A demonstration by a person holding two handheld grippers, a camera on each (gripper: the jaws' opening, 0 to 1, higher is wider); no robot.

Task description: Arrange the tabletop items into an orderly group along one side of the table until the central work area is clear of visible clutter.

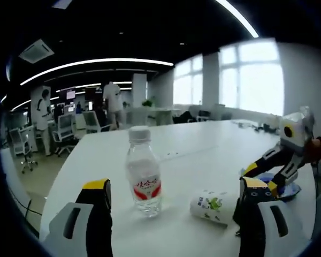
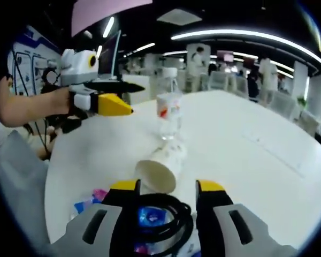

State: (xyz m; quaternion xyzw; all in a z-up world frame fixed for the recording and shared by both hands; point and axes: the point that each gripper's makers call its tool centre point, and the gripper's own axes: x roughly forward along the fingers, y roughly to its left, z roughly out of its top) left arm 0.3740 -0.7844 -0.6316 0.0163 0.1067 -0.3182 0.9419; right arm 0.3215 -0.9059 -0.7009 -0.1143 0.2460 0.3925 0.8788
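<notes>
Left gripper hung open over the table. Bottle stood upright at 12 between its jaws. Paper cup lay on its side at 2 o'clock, mouth toward the right gripper, also open, over a black cable.

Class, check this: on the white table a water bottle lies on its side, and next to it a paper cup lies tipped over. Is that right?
Not quite. The water bottle stands upright, cap on top, as the left gripper view shows. The paper cup does lie tipped over next to it on the white table.
</notes>
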